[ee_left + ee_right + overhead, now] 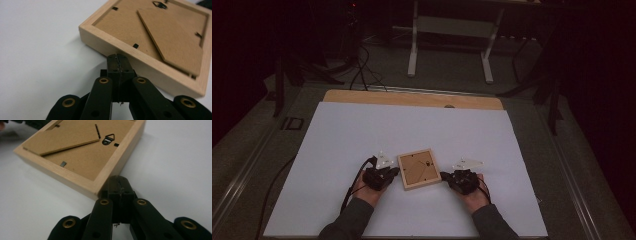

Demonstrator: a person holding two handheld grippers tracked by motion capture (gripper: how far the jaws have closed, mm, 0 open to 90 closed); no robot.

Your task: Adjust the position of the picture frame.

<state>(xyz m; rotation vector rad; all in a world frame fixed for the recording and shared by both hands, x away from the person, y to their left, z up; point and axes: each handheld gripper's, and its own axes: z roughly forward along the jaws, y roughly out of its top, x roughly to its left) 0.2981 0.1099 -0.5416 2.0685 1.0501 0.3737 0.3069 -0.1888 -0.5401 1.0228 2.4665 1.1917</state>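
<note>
High view is showing me a small wooden picture frame (416, 168) lying back-side up on the white tabletop (362, 130), sitting right between my two claws. The left claw (393, 172) is touching the frame's left edge and the right claw (445, 176) is nudging the near right corner, so the frame is basically pinched between them from both sides. Neither hand is really nearer; it's about even.

Left gripper view: I'm seeing the left claw (117, 57) fully closed, jaws pressed flat together with nothing in them, tip butting against the frame's (150, 32) light wood side. The frame is lying ahead and to the right of the tip. Right gripper view: same deal, the right claw (118, 180) is closed on nothing, tip resting at the corner of the frame (82, 152), which is spreading ahead and off to the left. The hanger hook (108, 139) is facing up.

My guess is I'm squaring it up or getting ready to push or lift from both sides, so keeping pressure even matters or it'll spin.
</note>
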